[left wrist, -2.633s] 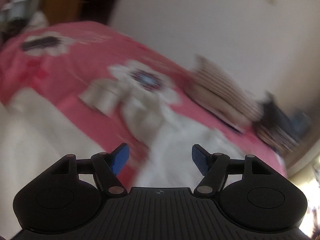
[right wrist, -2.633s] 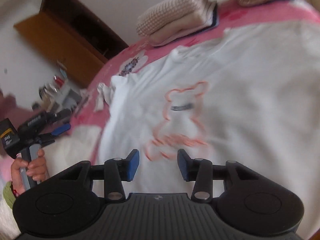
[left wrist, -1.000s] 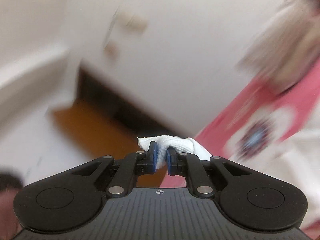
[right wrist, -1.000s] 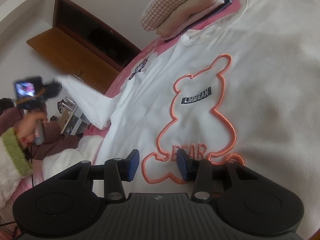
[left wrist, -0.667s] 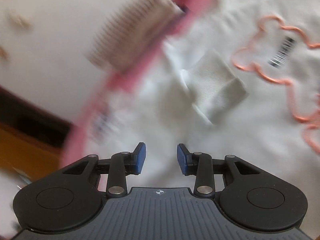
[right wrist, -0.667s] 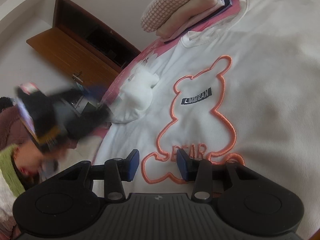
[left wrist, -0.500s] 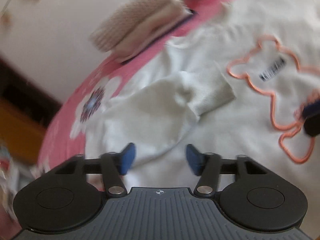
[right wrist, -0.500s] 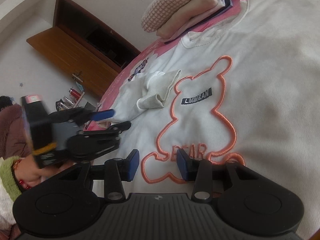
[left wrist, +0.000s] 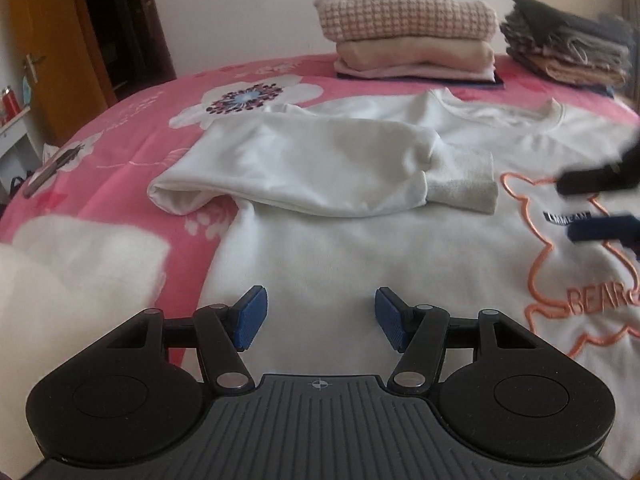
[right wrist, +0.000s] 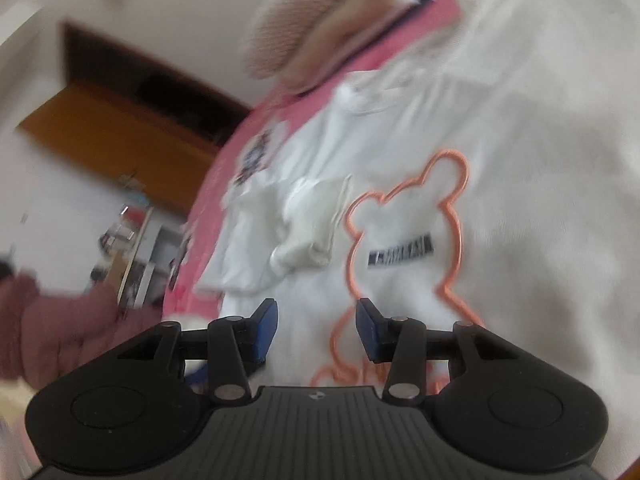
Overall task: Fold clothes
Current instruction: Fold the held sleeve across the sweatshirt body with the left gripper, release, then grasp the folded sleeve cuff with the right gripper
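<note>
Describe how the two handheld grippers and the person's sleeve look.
Both the left gripper and right gripper have black linkage arms, silver pivot pins, blue ribbed pads and a grey ridged base with a small crosshair mark. A fuzzy mauve-pink sleeve shows beside the right one.

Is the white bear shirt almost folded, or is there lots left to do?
Just started. Done: one sleeve lies folded across the white bear sweatshirt, its cuff beside the orange bear outline. In hand: nothing; the left gripper has just opened its jaws and the right gripper is open too. Left: the body still lies spread flat on the pink bedspread, not yet stacked like the folded pile.
</note>
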The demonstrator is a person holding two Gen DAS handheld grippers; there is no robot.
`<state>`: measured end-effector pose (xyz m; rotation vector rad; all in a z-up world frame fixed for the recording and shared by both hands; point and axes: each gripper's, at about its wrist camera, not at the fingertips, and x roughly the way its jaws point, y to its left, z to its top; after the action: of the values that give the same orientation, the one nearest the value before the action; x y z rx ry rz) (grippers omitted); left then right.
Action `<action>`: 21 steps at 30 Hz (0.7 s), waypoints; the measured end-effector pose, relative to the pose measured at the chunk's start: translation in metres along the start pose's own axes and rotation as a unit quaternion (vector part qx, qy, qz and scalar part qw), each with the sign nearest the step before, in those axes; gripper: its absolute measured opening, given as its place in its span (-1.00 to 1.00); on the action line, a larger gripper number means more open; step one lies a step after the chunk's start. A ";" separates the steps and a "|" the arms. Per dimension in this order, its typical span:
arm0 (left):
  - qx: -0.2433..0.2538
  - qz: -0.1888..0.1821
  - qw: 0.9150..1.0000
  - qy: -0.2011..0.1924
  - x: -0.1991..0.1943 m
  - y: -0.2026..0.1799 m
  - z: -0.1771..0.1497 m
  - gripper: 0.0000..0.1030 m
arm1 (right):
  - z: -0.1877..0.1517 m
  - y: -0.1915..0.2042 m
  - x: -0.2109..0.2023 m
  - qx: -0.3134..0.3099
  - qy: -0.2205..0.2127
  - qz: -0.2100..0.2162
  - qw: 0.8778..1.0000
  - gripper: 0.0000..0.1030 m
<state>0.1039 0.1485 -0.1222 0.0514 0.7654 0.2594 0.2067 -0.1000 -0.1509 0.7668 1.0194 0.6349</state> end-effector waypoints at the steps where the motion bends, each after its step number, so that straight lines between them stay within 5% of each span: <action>1: -0.004 0.000 1.000 -0.004 0.001 0.001 -0.001 0.17 | 0.006 0.001 0.004 0.013 0.000 0.003 1.000 -0.10; 17: -0.037 -0.011 0.998 -0.041 0.004 0.008 -0.012 0.17 | 0.037 0.008 0.072 0.138 0.048 -0.049 0.988 -0.13; 21: -0.043 -0.015 0.998 -0.044 0.005 0.010 -0.013 0.18 | 0.040 0.008 0.080 0.138 0.040 -0.054 0.988 -0.40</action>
<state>0.0962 0.1588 -0.1330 -0.0301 0.6670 0.2607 0.2741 -0.0436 -0.1718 0.9258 1.2311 0.4390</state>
